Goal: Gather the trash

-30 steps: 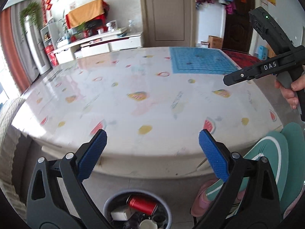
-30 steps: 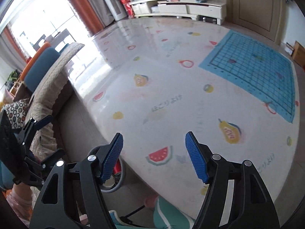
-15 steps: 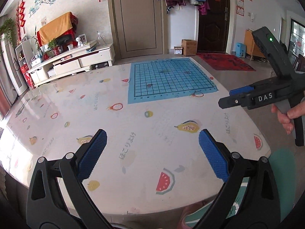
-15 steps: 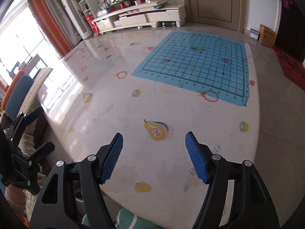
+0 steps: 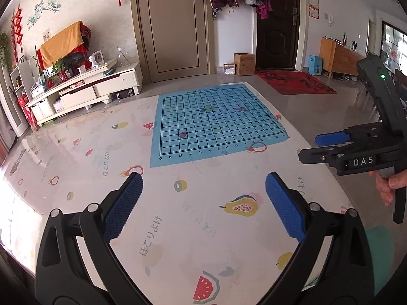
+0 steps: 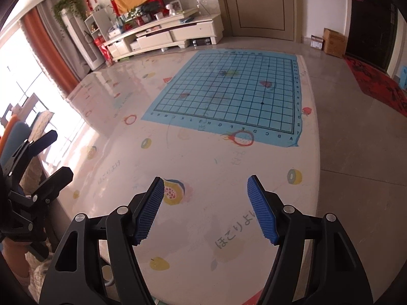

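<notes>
Moved since a second ago: both my cameras have swung up off the near table edge; the grey trash bin with the red can that showed under my left gripper is out of both views now, and I cannot tell where it sits.
Left gripper (image 5: 203, 198): I hold it above the round table with the glossy fruit-print cover (image 5: 84, 193); jaws spread wide, nothing between the blue ribbed pads (image 5: 122, 208), touching nothing.
Right gripper (image 6: 204, 209): also above the table, jaws wide apart and empty, blue pads clear of the cover.
Right gripper from the left camera: the black frame lettered DAS (image 5: 356, 152) sits at the right edge, over the table rim, fingers well parted, a green light lit on its body, my right hand (image 5: 386, 185) on the handle.
Left gripper from the right camera: its two black fingers (image 6: 43, 157) show at the left edge, parted, beside the table rim.
Blue square grid mat with lettered edge (image 5: 216, 124): one, flat on the far half of the table, its corner near the rim.
Trash on the table: I can see none to point at; only printed fruit.
Count: two grippers, four blue pads, one table, one grid mat.
Cardboard boxes by the dark door (image 5: 244, 64): two, side by side on the floor.
Red doormat (image 5: 295, 85): one, in front of that door.
</notes>
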Action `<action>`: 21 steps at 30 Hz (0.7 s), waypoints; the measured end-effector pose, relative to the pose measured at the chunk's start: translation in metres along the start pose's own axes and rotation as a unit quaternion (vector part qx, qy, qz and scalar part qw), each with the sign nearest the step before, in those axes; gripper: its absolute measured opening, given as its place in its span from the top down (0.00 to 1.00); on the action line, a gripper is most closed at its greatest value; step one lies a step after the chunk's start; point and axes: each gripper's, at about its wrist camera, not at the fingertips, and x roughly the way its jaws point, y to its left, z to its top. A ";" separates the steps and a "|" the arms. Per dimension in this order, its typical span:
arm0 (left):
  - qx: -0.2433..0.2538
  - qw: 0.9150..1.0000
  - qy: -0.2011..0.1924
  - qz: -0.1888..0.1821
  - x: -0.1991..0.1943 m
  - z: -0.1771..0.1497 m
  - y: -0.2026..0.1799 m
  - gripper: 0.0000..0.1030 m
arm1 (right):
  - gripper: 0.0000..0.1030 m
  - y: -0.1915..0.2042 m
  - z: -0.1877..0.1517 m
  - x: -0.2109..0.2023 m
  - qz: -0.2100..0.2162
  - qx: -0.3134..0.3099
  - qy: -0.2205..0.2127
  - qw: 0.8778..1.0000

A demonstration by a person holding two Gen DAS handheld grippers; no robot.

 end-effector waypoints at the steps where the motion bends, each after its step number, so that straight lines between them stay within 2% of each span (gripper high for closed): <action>1: -0.002 1.000 0.002 -0.001 0.004 0.002 0.000 0.08 | 0.34 -0.003 0.002 0.001 -0.003 0.002 -0.002 1.000; 3: -0.002 1.000 0.002 0.011 0.011 0.005 -0.001 0.07 | 0.34 -0.007 0.004 0.003 -0.011 0.004 -0.005 1.000; 10: -0.018 1.000 -0.012 0.019 0.028 0.016 -0.005 0.07 | 0.34 -0.018 0.007 0.015 -0.024 0.012 -0.019 0.999; 15: -0.002 1.000 -0.010 0.020 0.039 0.023 -0.015 0.07 | 0.34 -0.019 0.007 0.027 -0.033 0.012 -0.021 0.999; 21: -0.008 1.000 -0.010 0.017 0.049 0.023 -0.014 0.07 | 0.34 -0.020 0.008 0.037 -0.037 0.007 -0.015 0.999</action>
